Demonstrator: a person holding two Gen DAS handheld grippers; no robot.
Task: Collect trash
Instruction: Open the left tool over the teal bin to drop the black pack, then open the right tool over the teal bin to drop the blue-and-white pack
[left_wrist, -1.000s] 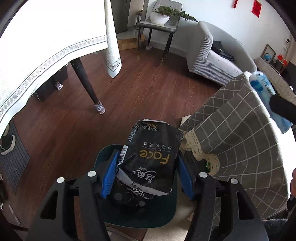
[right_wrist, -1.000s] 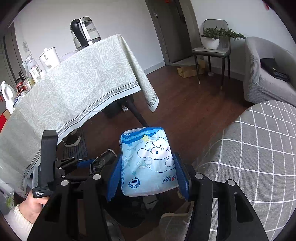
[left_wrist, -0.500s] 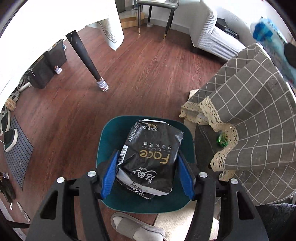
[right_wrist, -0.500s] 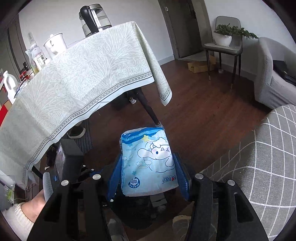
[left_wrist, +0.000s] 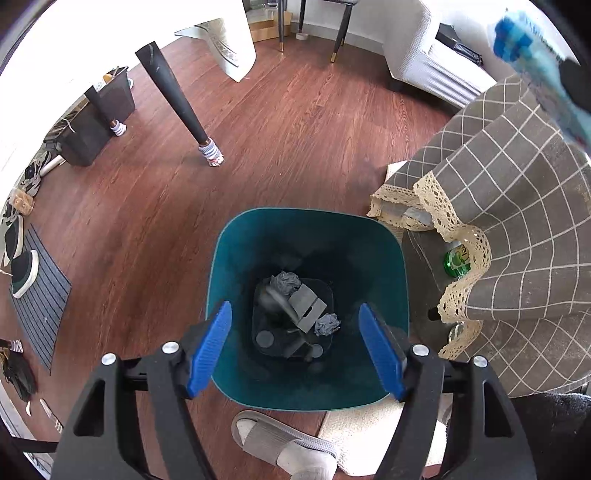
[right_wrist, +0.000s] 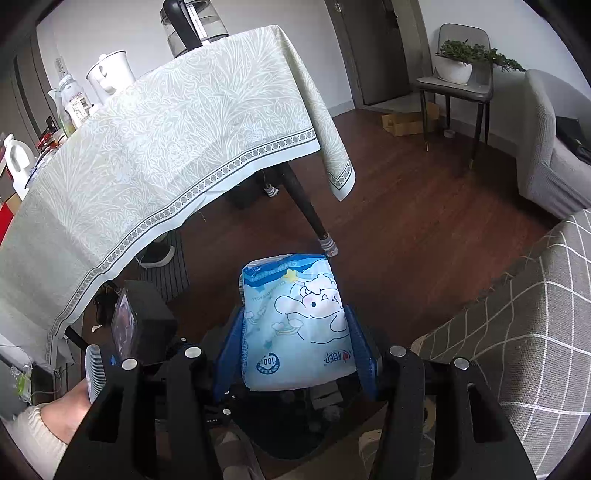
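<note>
Smooth matt teal plastic bin (left_wrist: 236, 266) — glossy wood floor (left_wrist: 295, 147) — shiny plastic-film tissue pack (right_wrist: 299, 325)

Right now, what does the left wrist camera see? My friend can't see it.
The open left claw hangs over a teal trash bin holding crumpled paper and scraps. Around it are wood floor, a grey slipper and a checked cloth.

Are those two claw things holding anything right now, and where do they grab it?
The right gripper pinches a light blue tissue pack by its two side edges. The left gripper is open and empty above the teal bin.
</note>
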